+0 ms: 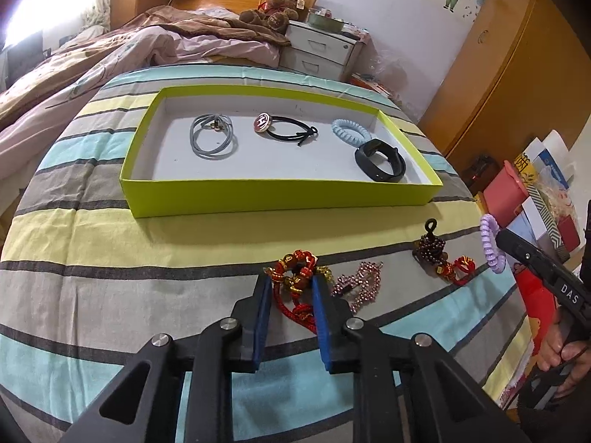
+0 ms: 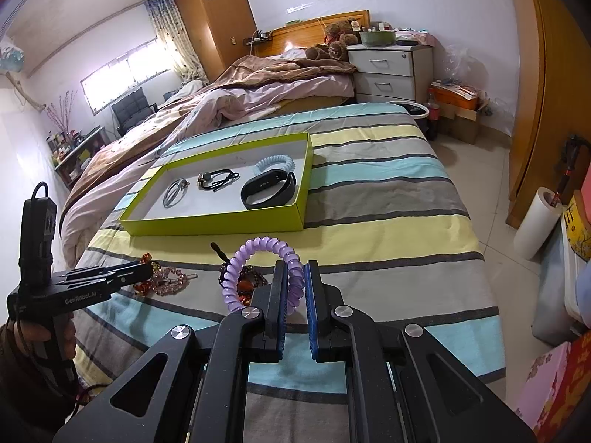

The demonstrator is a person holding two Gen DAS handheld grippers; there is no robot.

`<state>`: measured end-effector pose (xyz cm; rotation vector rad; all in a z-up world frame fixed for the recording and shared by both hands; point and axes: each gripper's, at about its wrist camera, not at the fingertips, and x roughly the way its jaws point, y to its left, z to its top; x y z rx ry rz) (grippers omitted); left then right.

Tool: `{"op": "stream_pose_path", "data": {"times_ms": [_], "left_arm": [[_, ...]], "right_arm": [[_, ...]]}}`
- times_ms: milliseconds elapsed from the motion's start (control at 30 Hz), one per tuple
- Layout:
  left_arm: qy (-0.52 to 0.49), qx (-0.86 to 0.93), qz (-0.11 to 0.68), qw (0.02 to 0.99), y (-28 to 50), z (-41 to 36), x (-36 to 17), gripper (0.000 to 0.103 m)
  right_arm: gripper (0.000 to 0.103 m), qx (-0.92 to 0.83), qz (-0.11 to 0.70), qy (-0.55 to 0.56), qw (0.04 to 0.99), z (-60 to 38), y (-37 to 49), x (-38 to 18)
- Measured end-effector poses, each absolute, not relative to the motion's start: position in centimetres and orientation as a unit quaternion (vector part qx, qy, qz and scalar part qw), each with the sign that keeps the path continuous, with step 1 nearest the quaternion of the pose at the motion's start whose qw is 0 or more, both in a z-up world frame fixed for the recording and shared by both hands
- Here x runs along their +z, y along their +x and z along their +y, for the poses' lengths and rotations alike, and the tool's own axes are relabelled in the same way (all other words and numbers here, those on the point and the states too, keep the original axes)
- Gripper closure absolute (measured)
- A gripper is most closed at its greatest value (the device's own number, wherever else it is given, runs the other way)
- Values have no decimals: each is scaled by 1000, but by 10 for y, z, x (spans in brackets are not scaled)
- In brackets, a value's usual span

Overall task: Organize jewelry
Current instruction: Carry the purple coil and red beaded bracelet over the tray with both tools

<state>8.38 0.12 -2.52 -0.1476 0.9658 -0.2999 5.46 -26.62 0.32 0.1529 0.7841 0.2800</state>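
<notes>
A purple spiral coil hair tie is clamped edge-on between the fingers of the right gripper, held above the striped bed cover, its ring standing upright. A red knotted cord bracelet with gold beads is straddled by the narrowed fingers of the left gripper; whether it is pinched cannot be told. Its long axis runs along the fingers, toward the lime-green shallow cardboard box.
</notes>
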Motion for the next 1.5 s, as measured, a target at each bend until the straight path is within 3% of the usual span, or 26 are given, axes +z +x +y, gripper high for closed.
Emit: {"op": "stream_pose_path", "data": {"times_ms": [133, 767, 1200, 1500], "left_arm": [[-73, -141, 456, 876, 82, 3, -23, 86], [-81, -117, 423, 895, 84, 32, 13, 86], [-59, -105, 414, 902, 134, 52, 33, 86], [-36, -112, 440, 890, 171, 46, 17, 86]], "right_arm": [[94, 136, 380, 74, 912, -266, 55, 4], [94, 143, 364, 70, 918, -253, 62, 24], [94, 160, 374, 44, 913, -203, 112, 32], [94, 168, 404, 41, 898, -173, 153, 15]]}}
